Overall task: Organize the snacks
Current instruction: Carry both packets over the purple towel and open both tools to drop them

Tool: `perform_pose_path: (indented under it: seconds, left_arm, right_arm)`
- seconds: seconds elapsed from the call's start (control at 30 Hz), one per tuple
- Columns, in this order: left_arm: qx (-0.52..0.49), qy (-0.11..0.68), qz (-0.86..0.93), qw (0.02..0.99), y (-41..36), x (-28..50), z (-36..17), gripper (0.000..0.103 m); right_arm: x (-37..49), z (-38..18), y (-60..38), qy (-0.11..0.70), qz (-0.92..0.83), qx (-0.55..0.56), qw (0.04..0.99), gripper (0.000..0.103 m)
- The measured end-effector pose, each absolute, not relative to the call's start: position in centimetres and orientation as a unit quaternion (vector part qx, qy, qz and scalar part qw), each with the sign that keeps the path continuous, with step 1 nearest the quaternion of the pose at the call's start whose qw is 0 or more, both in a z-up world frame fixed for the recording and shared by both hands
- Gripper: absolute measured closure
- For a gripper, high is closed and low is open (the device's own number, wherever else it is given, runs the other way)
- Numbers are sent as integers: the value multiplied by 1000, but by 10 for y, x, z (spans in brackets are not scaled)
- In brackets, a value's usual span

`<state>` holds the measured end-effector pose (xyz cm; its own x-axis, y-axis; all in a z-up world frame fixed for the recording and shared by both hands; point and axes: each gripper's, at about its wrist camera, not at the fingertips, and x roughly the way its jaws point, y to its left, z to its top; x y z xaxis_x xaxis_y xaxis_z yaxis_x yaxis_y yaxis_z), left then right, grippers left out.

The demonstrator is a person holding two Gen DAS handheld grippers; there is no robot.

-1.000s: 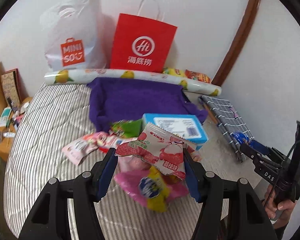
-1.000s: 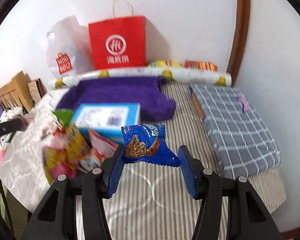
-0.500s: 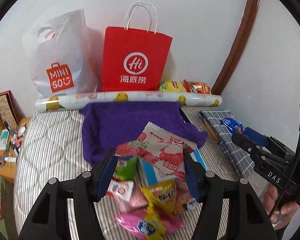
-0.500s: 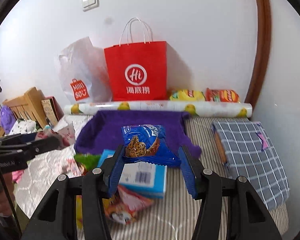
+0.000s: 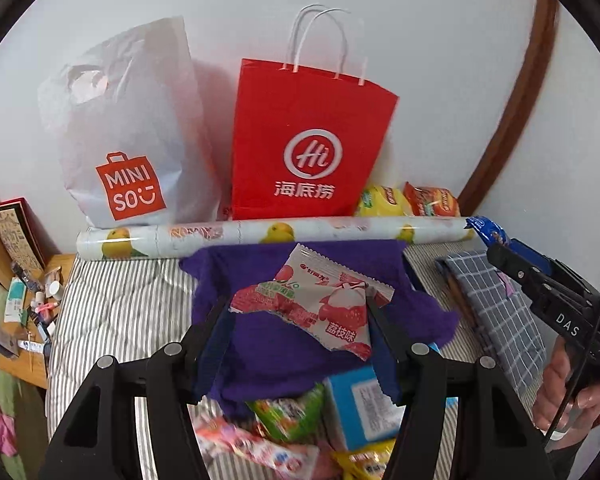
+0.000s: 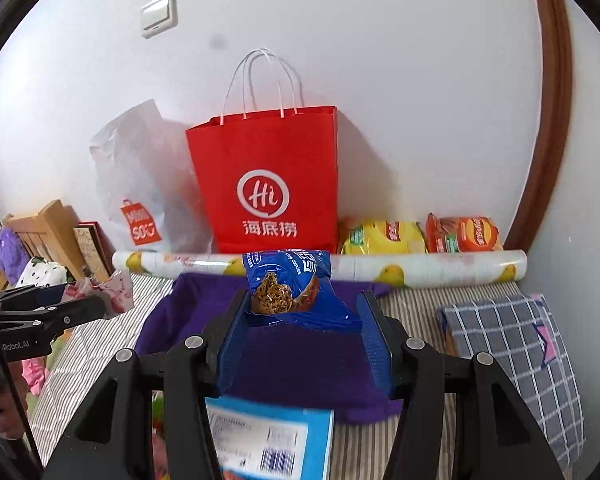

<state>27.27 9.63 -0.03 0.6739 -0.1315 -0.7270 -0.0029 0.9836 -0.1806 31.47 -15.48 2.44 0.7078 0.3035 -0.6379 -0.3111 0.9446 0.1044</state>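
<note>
My left gripper (image 5: 300, 320) is clamping a lychee snack packet (image 5: 316, 300); my right gripper (image 6: 304, 320) is clamping a blue cookie packet (image 6: 292, 284). Both are hanging above the purple cloth (image 6: 300, 364), red bag (image 5: 304, 144) standing far behind.

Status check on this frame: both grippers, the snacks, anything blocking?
Left gripper shut on lychee snack packet. Right gripper shut on blue cookie packet. Both held above purple cloth. Red paper bag ahead; nothing blocking.
</note>
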Motion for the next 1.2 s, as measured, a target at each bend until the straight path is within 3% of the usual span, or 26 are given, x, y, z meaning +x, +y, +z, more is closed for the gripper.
perform_pose_path:
  seconds: [0.63,1.2]
  left_arm:
    - [-85,453,-18,887,124,378,-64,42]
    - [-81,516,-6,853,126,407,-129,42]
  right_arm:
    - [440,-59,-135,426,189,11,884,50]
    - [476,-137,-123,516,189,-45,834,50]
